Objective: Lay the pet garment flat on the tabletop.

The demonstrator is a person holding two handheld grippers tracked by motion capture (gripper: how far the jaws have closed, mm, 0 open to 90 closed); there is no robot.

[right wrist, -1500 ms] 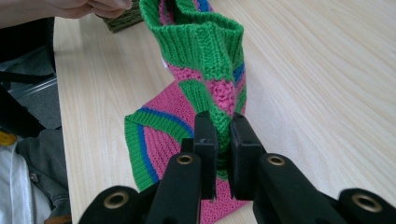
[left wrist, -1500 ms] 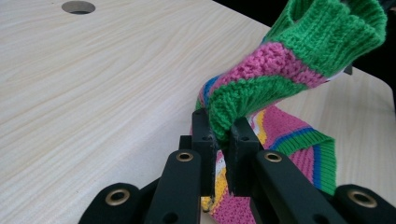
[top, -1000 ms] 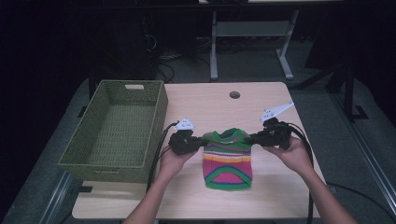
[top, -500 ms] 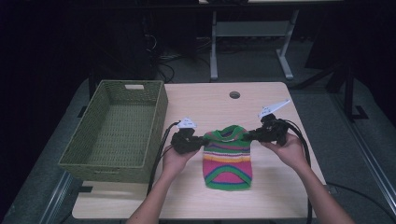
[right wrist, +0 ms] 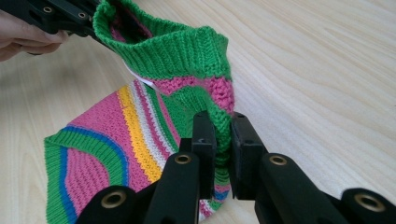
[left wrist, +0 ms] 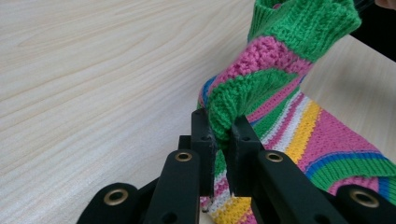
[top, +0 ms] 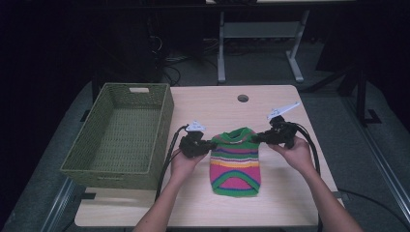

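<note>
So far, the striped sweater (top: pixel 235 159) is pinched at both shoulders by closed left jaws (left wrist: pixel 220 140) and right jaws (right wrist: pixel 222 135) mid-worktop (top: pixel 212 104); the basket (top: pixel 82 162) at the left edge is not yet filled.

A small knitted sweater (top: pixel 235 162) in green, pink, yellow, white and blue stripes lies near the table's front edge, its green ribbed collar end pinched up at both shoulders, hem flat.

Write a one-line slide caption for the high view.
Two hand-held grippers, left gripper and right gripper, pinch the shoulders of a striped knit sweater on a wooden table beside a green woven basket.
</note>
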